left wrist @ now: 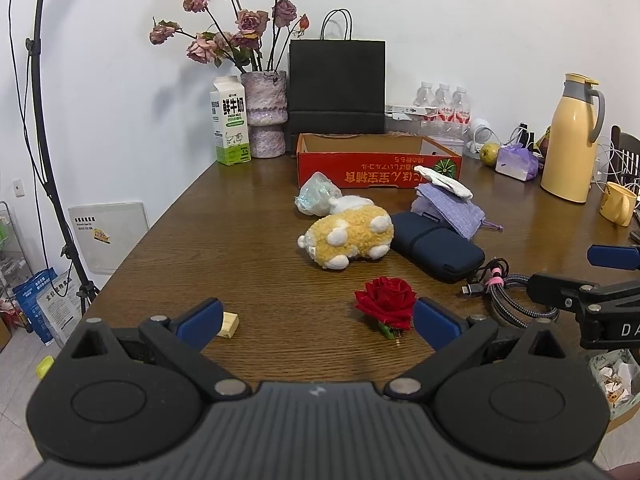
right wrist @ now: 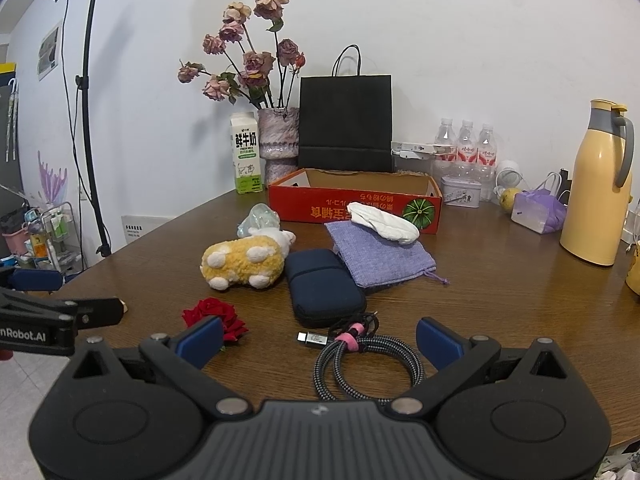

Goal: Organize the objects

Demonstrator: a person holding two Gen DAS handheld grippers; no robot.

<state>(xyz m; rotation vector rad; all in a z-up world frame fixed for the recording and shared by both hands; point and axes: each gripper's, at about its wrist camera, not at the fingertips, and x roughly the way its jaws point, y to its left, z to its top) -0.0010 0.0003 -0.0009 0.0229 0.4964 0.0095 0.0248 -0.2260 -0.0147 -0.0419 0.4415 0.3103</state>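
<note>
On the brown table lie a red rose head [left wrist: 386, 300] [right wrist: 214, 314], a yellow-and-white plush toy [left wrist: 348, 236] [right wrist: 244, 260], a navy zip case [left wrist: 436, 246] [right wrist: 322, 288], a purple cloth pouch [left wrist: 450, 206] [right wrist: 378, 252] with a white cloth [right wrist: 384, 222] on it, a coiled braided cable [right wrist: 368, 364] [left wrist: 508, 294] and a small wooden block [left wrist: 228, 324]. An open red cardboard box [left wrist: 376, 168] [right wrist: 356, 200] stands behind them. My left gripper [left wrist: 318, 322] is open, the rose just inside its right finger. My right gripper [right wrist: 320, 340] is open above the cable.
At the back stand a milk carton [left wrist: 232, 120], a vase of dried roses [left wrist: 266, 114], a black paper bag [left wrist: 338, 86], water bottles [right wrist: 466, 142] and a yellow thermos [right wrist: 600, 184]. A yellow mug [left wrist: 618, 202] sits far right. A light stand [right wrist: 90, 120] rises left of the table.
</note>
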